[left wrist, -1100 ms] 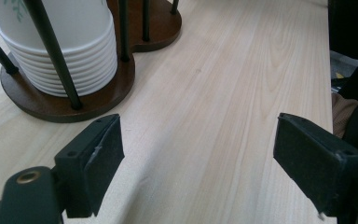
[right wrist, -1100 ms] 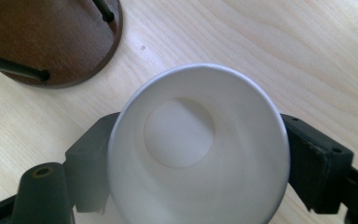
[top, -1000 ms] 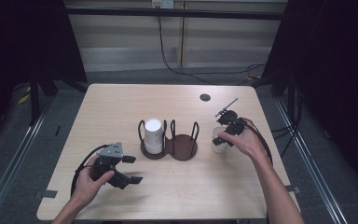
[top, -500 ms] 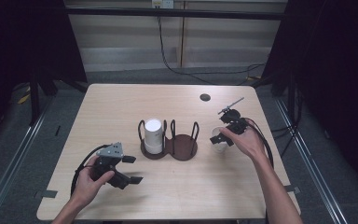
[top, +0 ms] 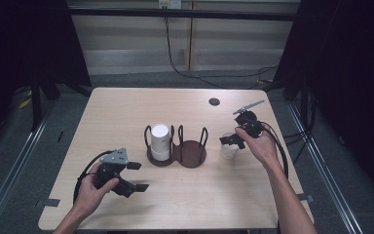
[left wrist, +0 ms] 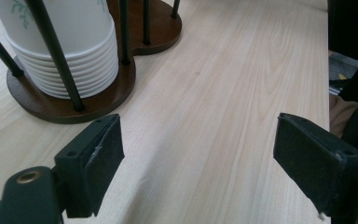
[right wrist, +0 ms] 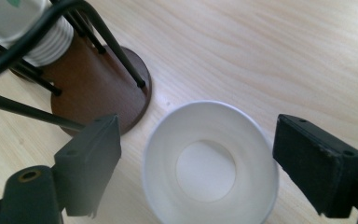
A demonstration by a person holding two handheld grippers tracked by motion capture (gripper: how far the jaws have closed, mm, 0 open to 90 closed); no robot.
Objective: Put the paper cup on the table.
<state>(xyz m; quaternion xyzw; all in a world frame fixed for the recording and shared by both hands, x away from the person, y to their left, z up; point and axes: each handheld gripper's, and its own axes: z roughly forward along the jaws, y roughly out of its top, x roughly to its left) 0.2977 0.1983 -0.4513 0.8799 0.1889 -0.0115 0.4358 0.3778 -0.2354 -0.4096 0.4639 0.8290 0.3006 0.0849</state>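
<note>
A white paper cup [right wrist: 209, 163] stands upright on the wooden table [top: 126, 112], just right of a brown two-ring cup holder [top: 192, 155]. My right gripper [top: 231, 141] hangs over the cup, open. Its jaws have just been closing a little, and the cup [top: 230, 152] sits between them with a gap on each side. The holder's left ring holds a stack of white paper cups [top: 159, 141]; its right ring is bare. My left gripper [top: 137, 176] rests near the table's front left, open, pointing at the holder [left wrist: 98, 100] and the stack [left wrist: 60, 46].
A small dark round disc [top: 214, 101] lies on the table at the back right. Black cables trail from both grippers, and the right one's cable loops toward the table's right edge [top: 282, 161]. Dark floor and rails surround the table.
The right hand has shifted only slightly over the single cup. The left hand and its gripper have stayed where they were.
</note>
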